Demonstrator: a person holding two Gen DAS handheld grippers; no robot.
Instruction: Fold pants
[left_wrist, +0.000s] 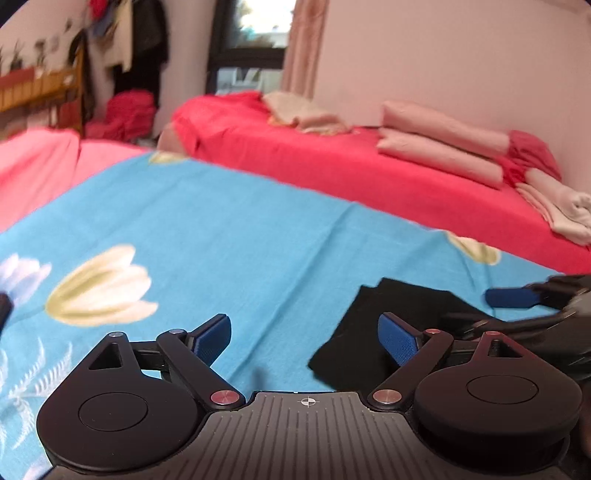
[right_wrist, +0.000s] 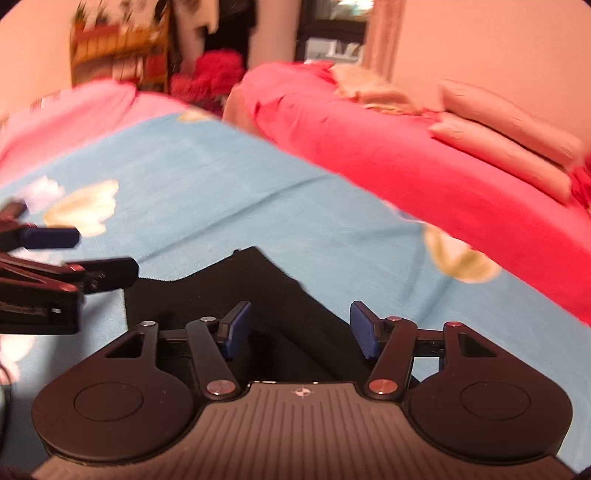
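Observation:
Black pants (left_wrist: 373, 325) lie folded into a small flat stack on a blue flowered sheet (left_wrist: 221, 236). In the left wrist view they sit at the lower right, under my right fingertip. My left gripper (left_wrist: 304, 338) is open and empty, hovering over the sheet beside the pants. In the right wrist view the pants (right_wrist: 236, 284) lie directly ahead and below. My right gripper (right_wrist: 301, 328) is open and empty just above them. The left gripper (right_wrist: 66, 254) shows at the left edge of the right wrist view, the right gripper (left_wrist: 532, 306) at the right edge of the left.
A red-covered bed (left_wrist: 351, 162) lies beyond the blue sheet, with folded pink bedding (left_wrist: 443, 144) by the wall. A pink cover (left_wrist: 40, 162) lies to the left. A wooden shelf (left_wrist: 40, 85) and hanging clothes (left_wrist: 129, 40) stand at the back.

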